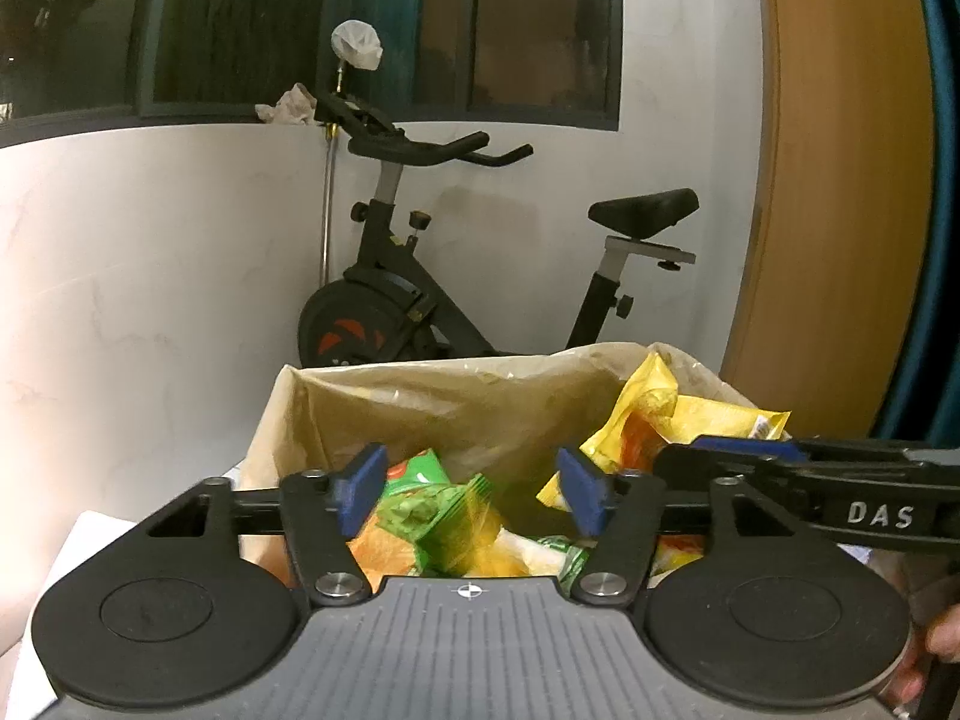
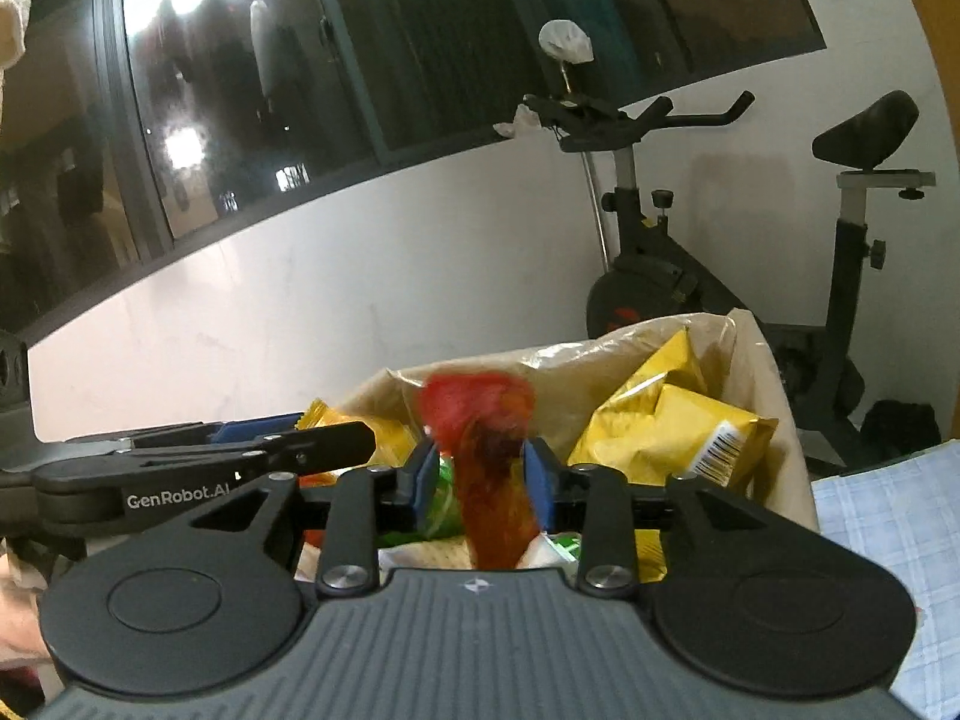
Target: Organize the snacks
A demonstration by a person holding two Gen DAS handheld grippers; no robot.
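Red snack pkt in R gripper

Left claw spread wide, right claw pinched on something

Both views are lit by warm indoor light, fairly dim, with night-dark glass in the window. A small bright ceiling-light reflection glares at the top of that glass in the left view, and several white reflections smear across the window in the right view. The white wall glows pinkish toward the left edge. Fisheye distortion bends the window sill and the door frame into curves near the edges. The exercise bike looks sharp. The red packet between the right tool's pads is motion-blurred, and the green packet is slightly smeared.
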